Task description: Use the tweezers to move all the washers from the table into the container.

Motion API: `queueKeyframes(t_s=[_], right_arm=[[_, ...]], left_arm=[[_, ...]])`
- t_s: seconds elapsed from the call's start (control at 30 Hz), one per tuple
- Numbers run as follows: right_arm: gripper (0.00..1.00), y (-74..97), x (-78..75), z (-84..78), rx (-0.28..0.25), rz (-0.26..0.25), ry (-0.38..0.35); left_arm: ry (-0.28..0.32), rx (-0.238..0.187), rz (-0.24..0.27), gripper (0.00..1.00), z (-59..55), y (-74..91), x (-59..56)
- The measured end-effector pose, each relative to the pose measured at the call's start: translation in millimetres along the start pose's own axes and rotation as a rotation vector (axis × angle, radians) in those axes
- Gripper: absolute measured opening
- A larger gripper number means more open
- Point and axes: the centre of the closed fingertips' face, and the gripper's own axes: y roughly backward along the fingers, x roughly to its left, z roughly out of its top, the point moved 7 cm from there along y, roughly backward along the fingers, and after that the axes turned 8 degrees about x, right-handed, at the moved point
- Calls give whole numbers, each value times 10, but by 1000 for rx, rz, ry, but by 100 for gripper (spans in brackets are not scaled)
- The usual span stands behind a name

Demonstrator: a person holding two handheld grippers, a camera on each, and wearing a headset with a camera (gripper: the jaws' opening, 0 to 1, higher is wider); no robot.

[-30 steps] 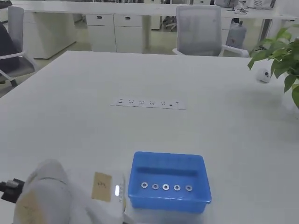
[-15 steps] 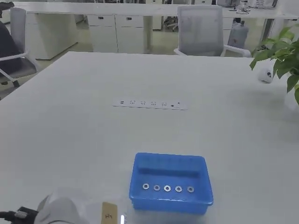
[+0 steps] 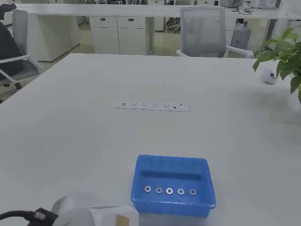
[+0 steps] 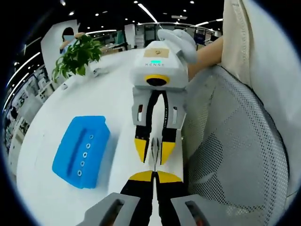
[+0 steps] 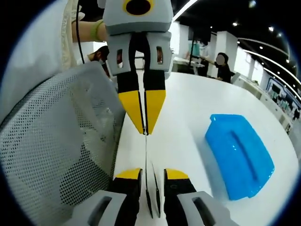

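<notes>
We have the right tongs closed narrow on the tweezers, gripping the paired blades near their butt end. The left tongs face them tip to tip, drawn to a point that looks pinched on the tweezers' far end. The blue container sits on the tabletop off to one side of both tongs, near but apart from them: to the left of the left tongs' line, to the right of the right tongs' line. Five washers lie flat in a straight row on its floor, none touching its neighbour. With every washer we can see already inside, we judge the moving done or close to it. Any further washer would handle as a small, light, hard metal ring, slick and flat, apt to skate or flip. We would slip one tweezer tip through the hole and nip the band. The tweezers look thin and springy, so we would squeeze them mid-shank, gently
</notes>
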Motion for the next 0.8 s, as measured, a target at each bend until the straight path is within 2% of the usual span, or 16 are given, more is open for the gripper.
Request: queueKeyframes(t_s=[0.07,0.17,0.33,0.47,0.67,0.8], right_arm=[[31,62,9,0,-11,-3,-9],[36,163,30,-29,-31,-10,-40],[48,372,46,-160,-32,-68,-96],[55,565,51,-235,-62,-130,-157],[60,791,67,-304,-91,-196,-213],[61,868,77,-335,-120,-216,-244]], left_arm=[[8,28,-20,0,-67,-30,33],[25,70,-51,0,-166,-87,79],[39,117,-69,0,-229,-176,128],[37,154,-77,0,-257,-240,130],[37,200,-88,0,-288,-313,131],[29,226,-84,0,-304,-349,139]])
